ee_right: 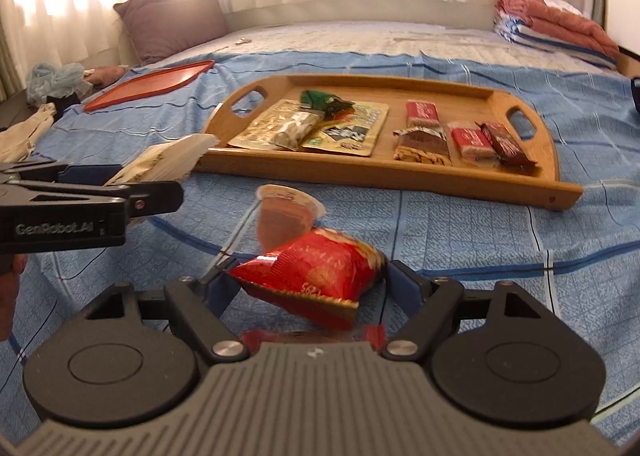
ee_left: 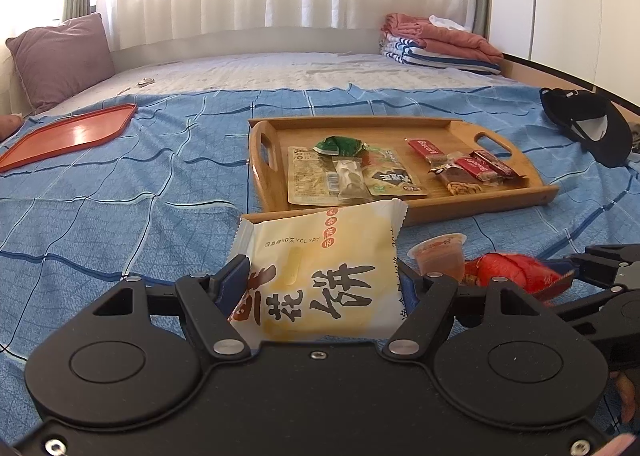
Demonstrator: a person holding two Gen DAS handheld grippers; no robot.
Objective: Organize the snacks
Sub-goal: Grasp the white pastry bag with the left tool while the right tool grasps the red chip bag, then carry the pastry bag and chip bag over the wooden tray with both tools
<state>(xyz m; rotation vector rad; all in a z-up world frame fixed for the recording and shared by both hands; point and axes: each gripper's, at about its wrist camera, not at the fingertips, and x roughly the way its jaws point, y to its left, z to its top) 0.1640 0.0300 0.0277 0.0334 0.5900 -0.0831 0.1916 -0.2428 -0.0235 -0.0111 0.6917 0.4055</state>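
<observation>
My left gripper (ee_left: 324,276) is shut on a cream pastry packet (ee_left: 320,264) with black characters, held above the blue bedsheet just in front of the wooden tray (ee_left: 404,123). The packet also shows in the right wrist view (ee_right: 168,162). My right gripper (ee_right: 308,280) is shut on a red snack bag (ee_right: 312,276), which also shows in the left wrist view (ee_left: 516,270). A jelly cup (ee_right: 286,214) stands on the sheet beyond it. The wooden tray (ee_right: 360,176) holds several snack packets and bars.
A red plastic tray (ee_left: 68,134) lies at the far left of the bed. A purple pillow (ee_left: 60,56) leans at the back left. Folded blankets (ee_left: 440,42) sit at the back right. A black cap (ee_left: 588,126) lies right of the wooden tray.
</observation>
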